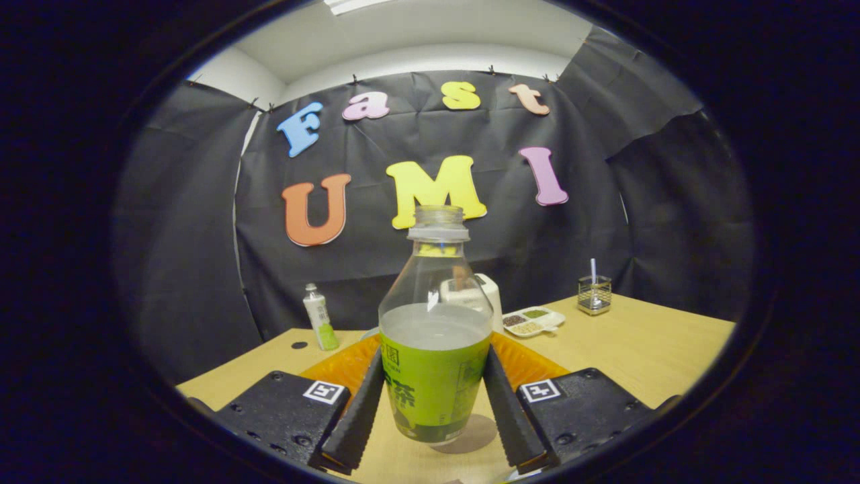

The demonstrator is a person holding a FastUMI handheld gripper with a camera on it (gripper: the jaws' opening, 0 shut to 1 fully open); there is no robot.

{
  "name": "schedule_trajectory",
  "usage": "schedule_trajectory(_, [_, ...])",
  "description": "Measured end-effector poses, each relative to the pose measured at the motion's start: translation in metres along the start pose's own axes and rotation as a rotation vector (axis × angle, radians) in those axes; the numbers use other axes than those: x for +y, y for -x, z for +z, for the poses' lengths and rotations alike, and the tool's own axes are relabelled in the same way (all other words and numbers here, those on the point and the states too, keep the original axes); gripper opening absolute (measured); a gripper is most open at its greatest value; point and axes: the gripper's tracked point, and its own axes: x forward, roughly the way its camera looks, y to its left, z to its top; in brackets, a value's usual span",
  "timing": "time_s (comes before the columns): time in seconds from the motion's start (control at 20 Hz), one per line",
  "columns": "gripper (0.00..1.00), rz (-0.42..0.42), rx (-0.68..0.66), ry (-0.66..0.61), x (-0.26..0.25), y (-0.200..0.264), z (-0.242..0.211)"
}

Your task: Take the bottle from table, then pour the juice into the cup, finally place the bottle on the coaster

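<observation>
Tongs (433, 410) closed on bottle (435, 336), both fingers pressing its green label, w/ cap off & juice about halfway up. Bottle upright, base just above table (645, 349), orange coaster (531, 366) right behind. Best kept level, grip firm, tilting slowly once over cup. Cup not identifiable.

The claw (433, 410) grips the uncapped bottle (435, 349) above the table (638, 349).

The gripper (433, 420) had two long ribbed fingers (355, 420) with ridged inner faces. Behind each sat a flat, textured black block with rounded corners, recessed screws, and a white square tag printed with a black pattern.
</observation>
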Motion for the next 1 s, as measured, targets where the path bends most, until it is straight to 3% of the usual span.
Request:
schedule_trajectory(0.3, [0.81,-0.084,0.024,0.058,-0.013,-0.02,-0.024])
schedule_trajectory(1.0, [0.84,-0.119,0.075,0.126,-0.014,-0.054,-0.069])
